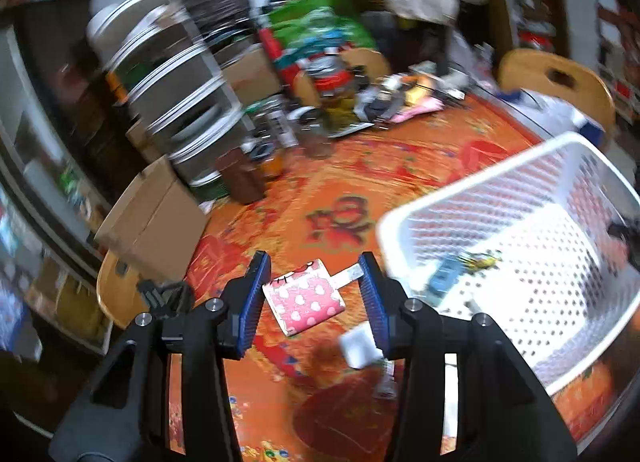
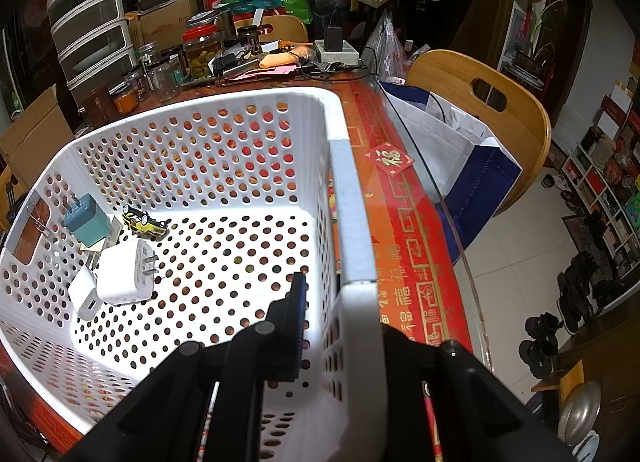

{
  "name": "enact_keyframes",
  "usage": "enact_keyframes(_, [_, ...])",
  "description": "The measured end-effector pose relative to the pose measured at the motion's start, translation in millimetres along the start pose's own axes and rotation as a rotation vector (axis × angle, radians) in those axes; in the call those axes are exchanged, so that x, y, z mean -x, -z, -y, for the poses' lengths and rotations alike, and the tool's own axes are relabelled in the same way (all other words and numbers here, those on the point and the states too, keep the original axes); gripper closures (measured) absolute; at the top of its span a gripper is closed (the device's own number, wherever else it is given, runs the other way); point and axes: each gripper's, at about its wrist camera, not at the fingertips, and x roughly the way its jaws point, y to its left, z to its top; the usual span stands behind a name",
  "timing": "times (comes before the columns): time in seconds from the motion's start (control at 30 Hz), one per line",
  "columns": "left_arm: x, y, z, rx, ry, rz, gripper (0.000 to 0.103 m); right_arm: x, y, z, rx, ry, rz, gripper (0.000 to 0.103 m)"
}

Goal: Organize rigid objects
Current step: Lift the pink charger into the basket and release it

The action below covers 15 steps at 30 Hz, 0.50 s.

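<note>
My left gripper (image 1: 314, 294) is open above a pink box with white hearts (image 1: 304, 302) that lies on the orange tablecloth between its fingers. A small white block (image 1: 360, 346) lies by the right finger. My right gripper (image 2: 340, 322) is shut on the right rim of the white perforated basket (image 2: 352, 221), one finger inside, the other hidden outside the wall. In the basket lie a teal charger (image 2: 86, 219), two white chargers (image 2: 124, 274) and a yellow toy car (image 2: 144, 221). The basket also shows in the left wrist view (image 1: 520, 189).
Jars (image 2: 200, 53), papers and a power strip (image 2: 336, 51) clutter the far table. A drawer tower (image 2: 88, 17) and cardboard box (image 1: 152, 217) stand at left. Wooden chairs (image 2: 492, 109) with a white and blue bag stand right. The table edge (image 2: 444, 201) runs right of the basket.
</note>
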Motion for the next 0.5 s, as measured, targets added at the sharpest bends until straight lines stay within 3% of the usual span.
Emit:
enact_keyframes(0.13, [2,1,48,-0.077,0.058,-0.007,0.060,-1,3,-1,-0.003,-0.003,0.002,0.090])
enact_keyframes(0.33, [-37,12,115,-0.190,0.198,-0.197,0.060,-1,4,-1,-0.004,-0.008,0.003,0.090])
enact_keyframes(0.5, [-63,28,138,-0.231,0.208,-0.291,0.060,-2,7,-3,-0.003,-0.012,0.002,0.090])
